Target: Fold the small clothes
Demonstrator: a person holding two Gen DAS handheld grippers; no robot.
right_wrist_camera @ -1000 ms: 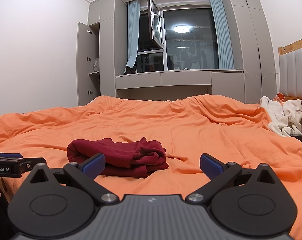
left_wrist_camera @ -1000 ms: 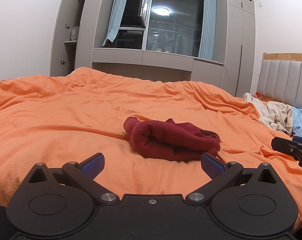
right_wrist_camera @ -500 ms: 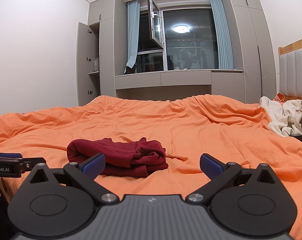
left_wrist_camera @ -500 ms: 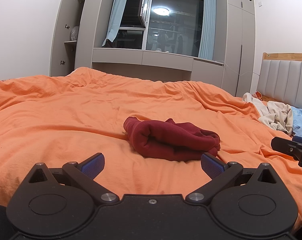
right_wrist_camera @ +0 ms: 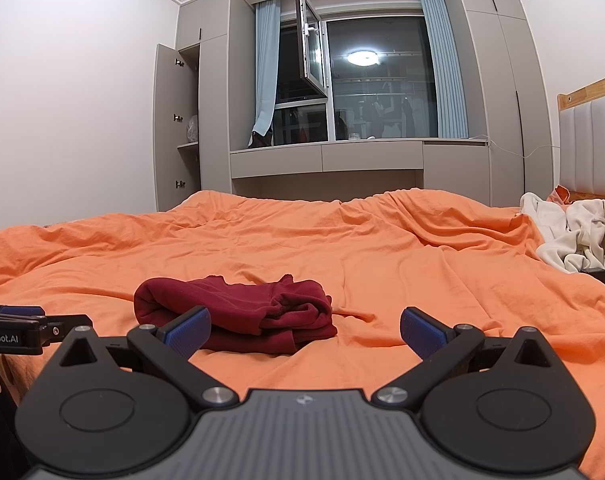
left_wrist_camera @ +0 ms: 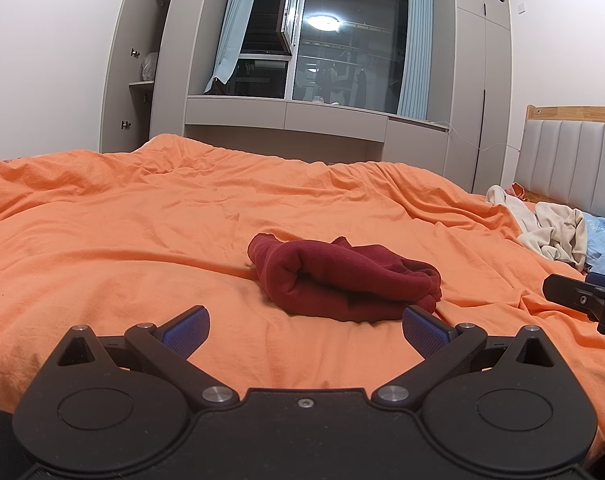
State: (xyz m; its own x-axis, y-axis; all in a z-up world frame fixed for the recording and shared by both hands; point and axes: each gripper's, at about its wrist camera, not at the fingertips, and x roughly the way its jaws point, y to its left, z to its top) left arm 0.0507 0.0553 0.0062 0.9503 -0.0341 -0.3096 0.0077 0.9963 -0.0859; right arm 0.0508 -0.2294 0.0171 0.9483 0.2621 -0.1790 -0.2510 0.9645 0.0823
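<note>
A dark red garment (left_wrist_camera: 342, 280) lies folded into a thick bundle on the orange duvet (left_wrist_camera: 142, 240). My left gripper (left_wrist_camera: 304, 330) is open just short of the bundle, nothing between its blue pads. In the right wrist view the same red garment (right_wrist_camera: 242, 308) sits ahead and to the left. My right gripper (right_wrist_camera: 304, 330) is open too, its left pad overlapping the bundle's near edge in the image; I cannot tell whether it touches. Each gripper shows at the edge of the other's view: the right one (left_wrist_camera: 582, 300), the left one (right_wrist_camera: 26, 326).
A heap of cream and light blue clothes (left_wrist_camera: 554, 228) lies by the padded headboard (left_wrist_camera: 574, 160) at the right. Grey cupboards and a window bench (left_wrist_camera: 286, 116) stand beyond the bed's far edge. A cupboard door (left_wrist_camera: 122, 64) is open at the left.
</note>
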